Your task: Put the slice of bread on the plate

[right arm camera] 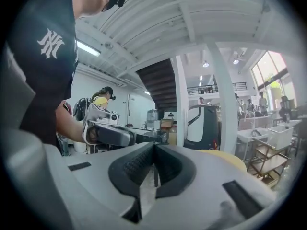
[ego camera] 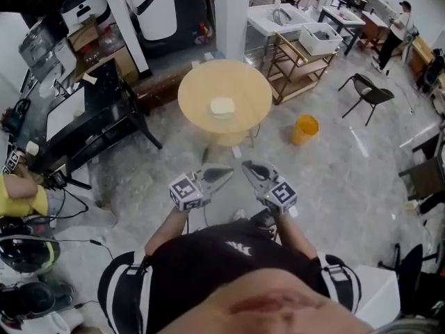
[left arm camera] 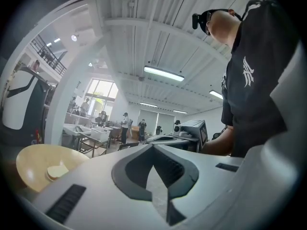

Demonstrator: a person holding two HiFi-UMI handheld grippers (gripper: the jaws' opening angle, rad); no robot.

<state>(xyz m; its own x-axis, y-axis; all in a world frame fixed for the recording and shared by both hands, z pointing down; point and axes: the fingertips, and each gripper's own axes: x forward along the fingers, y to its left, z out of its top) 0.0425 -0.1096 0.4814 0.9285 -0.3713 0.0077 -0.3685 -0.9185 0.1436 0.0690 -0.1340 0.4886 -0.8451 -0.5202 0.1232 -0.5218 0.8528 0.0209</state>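
Left gripper is holding its jaws pressed together, nothing between them. Slice of bread is lying on the round wooden table, well apart from both grippers. Right gripper is likewise keeping its jaws closed, empty.

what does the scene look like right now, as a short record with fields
table: round wooden table, ahead of the person
bread: slice of bread near the table's middle, untouched
plate: cannot be made out
left gripper: jaws together, empty, short of the table
right gripper: jaws together, empty, short of the table
floor: yellow bucket right of the table
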